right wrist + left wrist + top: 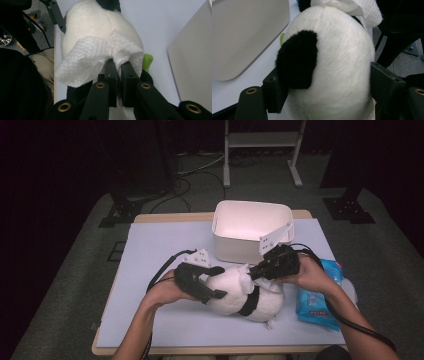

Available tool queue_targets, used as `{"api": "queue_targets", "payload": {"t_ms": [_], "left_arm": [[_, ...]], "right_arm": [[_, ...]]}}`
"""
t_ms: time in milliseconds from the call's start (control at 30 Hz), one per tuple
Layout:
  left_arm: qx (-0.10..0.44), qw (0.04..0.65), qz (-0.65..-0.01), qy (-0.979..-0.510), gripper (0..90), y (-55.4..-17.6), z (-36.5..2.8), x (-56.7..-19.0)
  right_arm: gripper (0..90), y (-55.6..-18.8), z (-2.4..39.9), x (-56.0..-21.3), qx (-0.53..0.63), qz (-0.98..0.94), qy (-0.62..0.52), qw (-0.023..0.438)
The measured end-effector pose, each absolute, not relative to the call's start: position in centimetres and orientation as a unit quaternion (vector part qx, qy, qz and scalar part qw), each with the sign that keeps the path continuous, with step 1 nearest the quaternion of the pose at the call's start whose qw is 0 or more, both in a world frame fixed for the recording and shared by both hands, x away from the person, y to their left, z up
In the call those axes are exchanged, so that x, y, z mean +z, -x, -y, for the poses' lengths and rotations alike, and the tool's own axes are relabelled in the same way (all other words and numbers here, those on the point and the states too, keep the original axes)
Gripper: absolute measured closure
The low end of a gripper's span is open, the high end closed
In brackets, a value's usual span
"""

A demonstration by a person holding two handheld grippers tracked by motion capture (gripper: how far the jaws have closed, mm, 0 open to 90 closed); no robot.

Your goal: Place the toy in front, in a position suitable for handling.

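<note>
A person at a table works on a plush panda (240,295) lying on its side between two hand-held grippers, in front of a white bin (250,230). The left gripper (212,282) has its jaws spread around the panda's head, one on each side. In the left gripper view a black ear (297,60) lies against the left-hand jaw, and both jaws look to be touching the fur. The right gripper (252,274) has its jaws pressed together on a white wipe (97,53), which bunches just beyond the tips and rests on the panda's white back. A blue wipe pack (320,295) lies beside the right hand.

The step looks like wiping the toy clean. To do it well, the left jaws should hold the head firmly enough that it cannot roll. The right gripper should press the wipe flat into the fur and stroke in short passes, away from the left jaws. Too light a pinch could let the wipe slip out.
</note>
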State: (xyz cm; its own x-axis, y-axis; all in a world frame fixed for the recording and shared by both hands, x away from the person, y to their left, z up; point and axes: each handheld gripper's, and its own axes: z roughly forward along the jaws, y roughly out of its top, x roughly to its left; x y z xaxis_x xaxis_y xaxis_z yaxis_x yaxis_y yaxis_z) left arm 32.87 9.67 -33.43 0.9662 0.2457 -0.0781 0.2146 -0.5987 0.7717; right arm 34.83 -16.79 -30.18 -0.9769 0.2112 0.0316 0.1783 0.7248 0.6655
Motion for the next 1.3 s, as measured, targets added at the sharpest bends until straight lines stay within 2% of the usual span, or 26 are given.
{"api": "queue_targets", "payload": {"t_ms": [533, 1300], "left_arm": [[0.024, 0.427, -0.119, -0.896, 26.3, -32.7, -9.6, -33.4], [0.026, 0.429, -0.109, -0.896, 26.3, -32.7, -10.5, -34.0]], "right_arm": [[84.9, -35.3, 14.1, -28.1, 0.358, -0.930, -0.079, 0.025], [84.8, -36.9, 22.2, -32.1, 0.352, -0.917, -0.185, 0.022]]}}
